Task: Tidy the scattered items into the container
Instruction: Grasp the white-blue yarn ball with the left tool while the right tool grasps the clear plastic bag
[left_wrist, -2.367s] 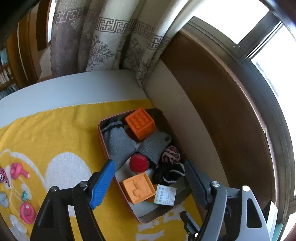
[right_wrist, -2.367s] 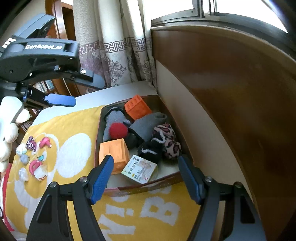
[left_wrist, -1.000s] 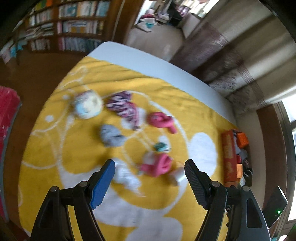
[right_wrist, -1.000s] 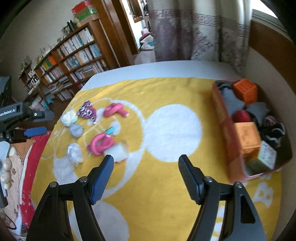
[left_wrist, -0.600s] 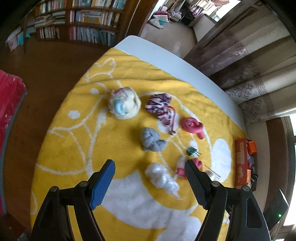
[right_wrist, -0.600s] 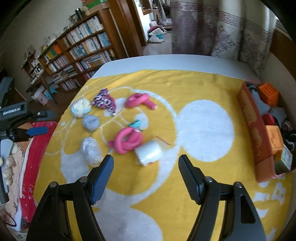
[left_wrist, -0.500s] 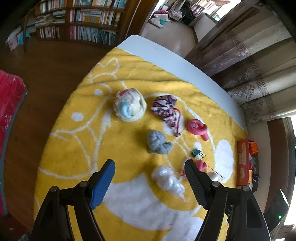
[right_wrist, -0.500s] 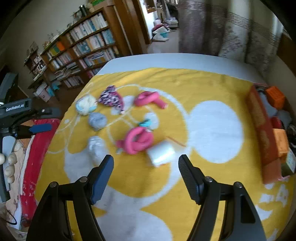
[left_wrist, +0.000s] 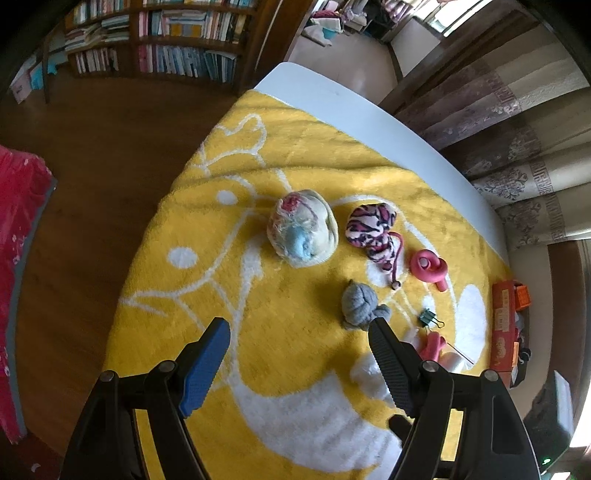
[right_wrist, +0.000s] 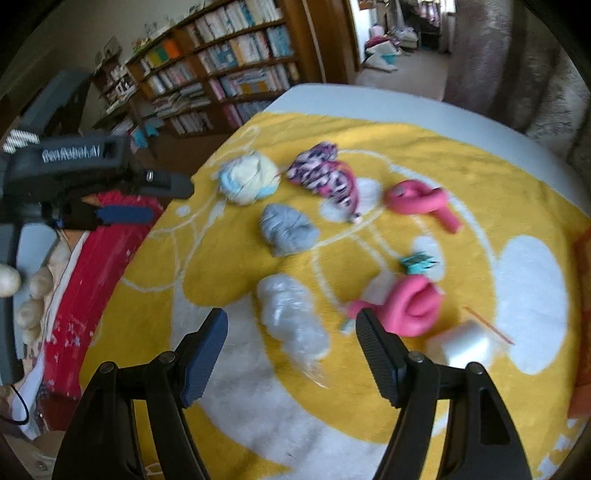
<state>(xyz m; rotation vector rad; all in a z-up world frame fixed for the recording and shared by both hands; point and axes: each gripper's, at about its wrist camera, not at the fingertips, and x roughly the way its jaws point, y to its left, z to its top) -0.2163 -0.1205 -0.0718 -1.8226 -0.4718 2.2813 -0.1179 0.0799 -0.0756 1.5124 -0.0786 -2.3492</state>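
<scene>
Left wrist view: left gripper (left_wrist: 299, 343) spread wide, empty, above yellow blanket (left_wrist: 207, 280); grey sock ball (left_wrist: 360, 304) near its right finger; red box (left_wrist: 504, 325) at far right edge.

Right wrist view: right gripper (right_wrist: 290, 338) spread wide, empty; clear plastic bag (right_wrist: 291, 319) between fingers; pink foam ring (right_wrist: 412, 304) beside.

From my left wrist view, the red container (left_wrist: 501, 325) sits small at the right rim beyond the yellow blanket (left_wrist: 295, 155); I cannot identify its contents. The left gripper's black finger (left_wrist: 388, 362) covers part of the clear plastic wad (left_wrist: 364, 373) on that blanket. In my right wrist view everything is motion-blurred: the teal clip (right_wrist: 419, 263) is a smear, and the container is cropped at the right edge.
</scene>
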